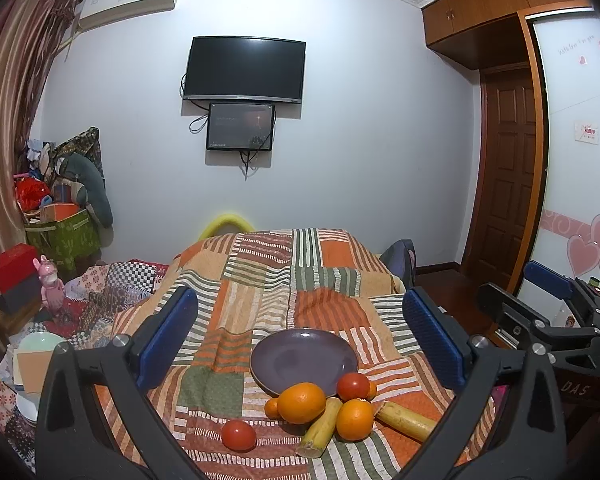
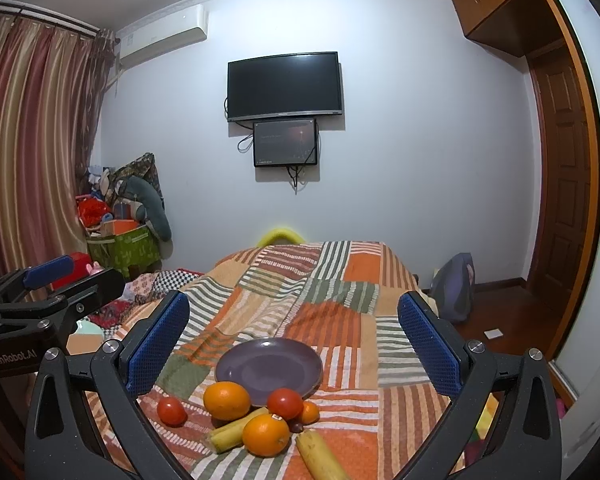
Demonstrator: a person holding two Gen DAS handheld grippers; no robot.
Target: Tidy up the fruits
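Both hand-held grippers, left hand-held gripper [image 1: 300, 336] and right hand-held gripper [image 2: 294, 334], are hovering wide and empty; the fruits [image 2: 256, 416] are lying heaped on the bed [image 2: 340, 280] just near the empty plate [image 2: 269, 368], probably their destination.

- Far ahead of me, a dark television [image 1: 244, 70] on the wall.
- A small screen [image 1: 241, 127] just under it.
- Striped curtains [image 2: 32, 136] far left.
- Brown door [image 1: 508, 172] far right.
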